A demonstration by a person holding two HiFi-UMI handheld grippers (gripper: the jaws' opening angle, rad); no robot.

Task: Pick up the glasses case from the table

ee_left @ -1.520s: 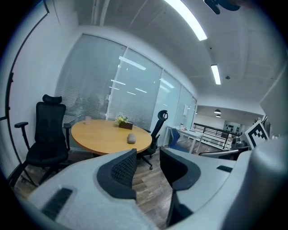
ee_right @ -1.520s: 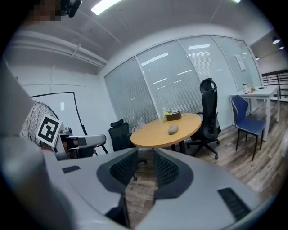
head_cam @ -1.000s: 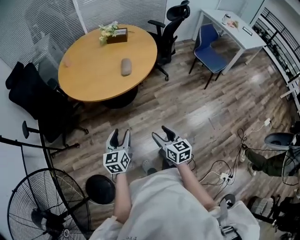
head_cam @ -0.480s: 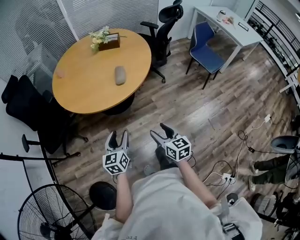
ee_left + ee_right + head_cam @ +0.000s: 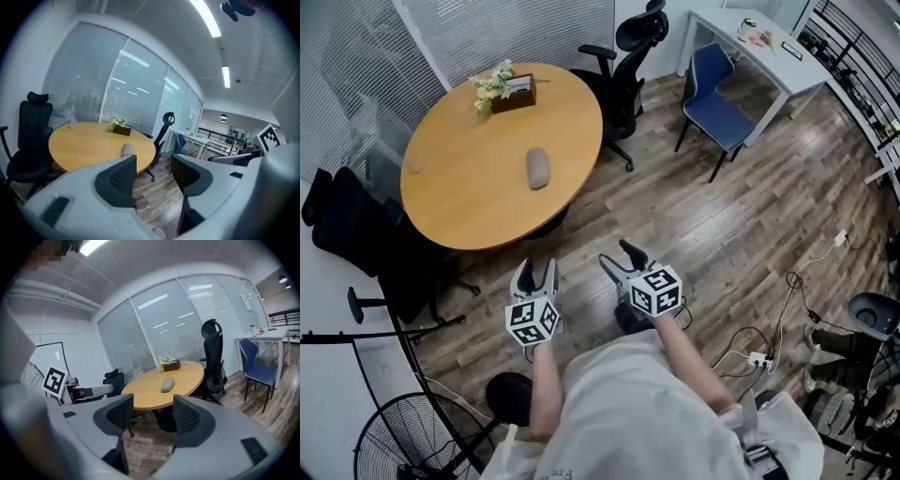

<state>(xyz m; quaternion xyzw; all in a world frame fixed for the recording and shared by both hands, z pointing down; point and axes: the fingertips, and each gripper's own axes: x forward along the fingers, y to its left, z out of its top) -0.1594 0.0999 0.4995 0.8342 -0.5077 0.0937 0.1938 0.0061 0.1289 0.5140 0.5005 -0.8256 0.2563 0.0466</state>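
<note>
A grey oval glasses case lies near the middle of the round wooden table; it also shows as the grey glasses case in the left gripper view and the glasses case in the right gripper view. My left gripper is held over the wood floor, short of the table, open and empty. My right gripper hangs beside it, also open with nothing between its jaws. Both point toward the table from some way off.
A box with flowers and a small pink thing also sit on the table. Black office chairs stand behind and left of it. A blue chair, a white desk, a fan and floor cables surround me.
Both grippers have moved forward toward the table along with the person. The table and case now lie closer in the head view. Jaws unchanged.
</note>
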